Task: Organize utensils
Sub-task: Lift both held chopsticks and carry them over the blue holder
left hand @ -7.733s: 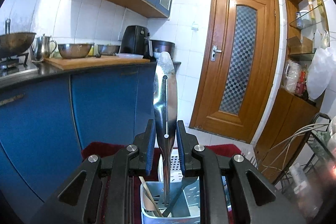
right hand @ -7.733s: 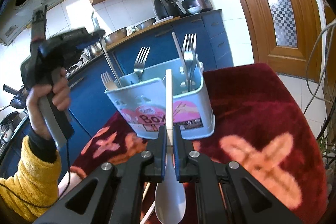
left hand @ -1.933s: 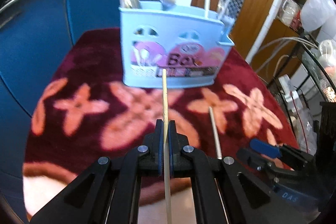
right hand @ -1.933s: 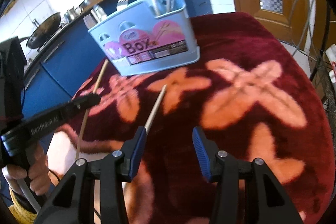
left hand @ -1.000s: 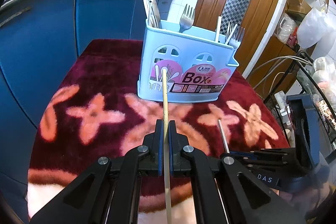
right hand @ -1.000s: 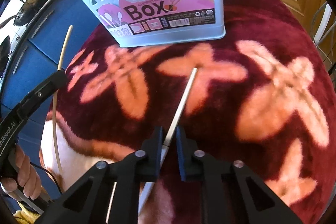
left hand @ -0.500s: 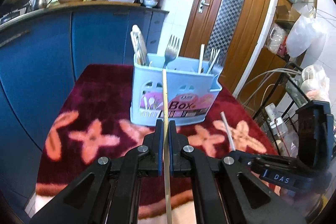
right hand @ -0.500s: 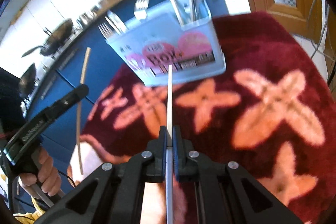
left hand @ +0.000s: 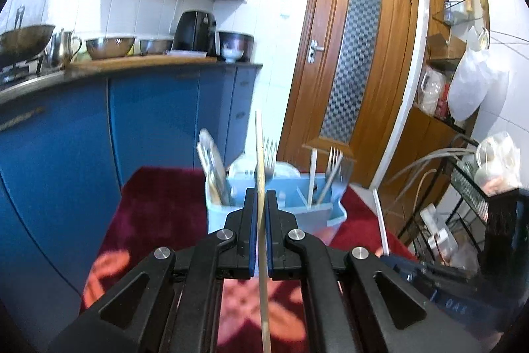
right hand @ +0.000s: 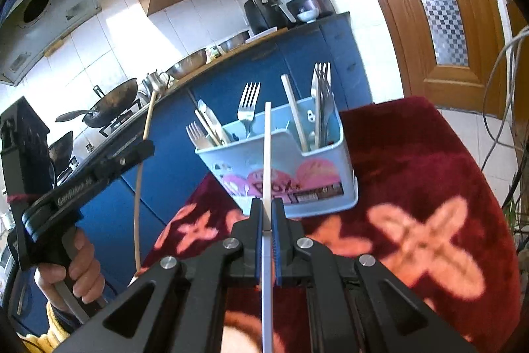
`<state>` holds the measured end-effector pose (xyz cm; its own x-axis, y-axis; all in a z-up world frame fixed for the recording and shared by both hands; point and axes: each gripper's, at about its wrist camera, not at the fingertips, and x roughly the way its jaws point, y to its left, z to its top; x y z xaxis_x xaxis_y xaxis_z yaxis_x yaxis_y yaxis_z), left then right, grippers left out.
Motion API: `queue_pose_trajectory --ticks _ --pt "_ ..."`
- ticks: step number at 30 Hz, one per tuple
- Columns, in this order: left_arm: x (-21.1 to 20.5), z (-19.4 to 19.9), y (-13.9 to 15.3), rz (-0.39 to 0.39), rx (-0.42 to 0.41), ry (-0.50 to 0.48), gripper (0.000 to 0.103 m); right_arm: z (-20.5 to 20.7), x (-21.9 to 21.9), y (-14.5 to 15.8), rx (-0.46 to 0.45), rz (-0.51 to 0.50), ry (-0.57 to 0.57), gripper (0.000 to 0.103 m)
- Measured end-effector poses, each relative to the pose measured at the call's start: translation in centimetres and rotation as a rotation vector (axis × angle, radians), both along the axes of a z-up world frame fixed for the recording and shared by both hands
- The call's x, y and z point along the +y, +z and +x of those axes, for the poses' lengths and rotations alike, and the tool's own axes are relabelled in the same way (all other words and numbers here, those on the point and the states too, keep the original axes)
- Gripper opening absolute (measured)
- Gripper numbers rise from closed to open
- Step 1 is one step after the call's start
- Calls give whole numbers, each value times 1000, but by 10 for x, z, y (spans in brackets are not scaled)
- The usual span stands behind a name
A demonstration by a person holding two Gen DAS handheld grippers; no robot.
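A light blue utensil box (right hand: 291,164) holding forks, spoons and a chopstick stands on the red flowered cloth (right hand: 429,187); it also shows in the left wrist view (left hand: 297,204). My left gripper (left hand: 261,204) is shut on a wooden chopstick (left hand: 259,148), held upright in the air in front of the box. My right gripper (right hand: 267,210) is shut on a pale chopstick (right hand: 267,148), also raised before the box. The left gripper (right hand: 145,148) with its chopstick (right hand: 142,174) shows at the left of the right wrist view.
Blue kitchen cabinets (left hand: 148,128) with bowls, a wok and an air fryer (left hand: 195,32) stand behind the table. A wooden door (left hand: 357,62) is at the back right. A wire rack (left hand: 479,187) stands at the right.
Both grippers have lifted their chopsticks off the cloth and risen, tilting upward. The right gripper closed on its chopstick about a second ago.
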<state>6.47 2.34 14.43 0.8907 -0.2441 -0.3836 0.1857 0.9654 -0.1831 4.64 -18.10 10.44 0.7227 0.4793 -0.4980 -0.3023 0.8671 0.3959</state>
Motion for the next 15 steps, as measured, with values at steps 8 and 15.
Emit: queue_pose_trajectory --ticks 8,15 --pt "-5 43 24 -36 -83 32 2 24 0 9 -43 5 -13 7" --pt "-6 69 36 -42 -167 79 2 42 1 20 -94 -11 -23 7"
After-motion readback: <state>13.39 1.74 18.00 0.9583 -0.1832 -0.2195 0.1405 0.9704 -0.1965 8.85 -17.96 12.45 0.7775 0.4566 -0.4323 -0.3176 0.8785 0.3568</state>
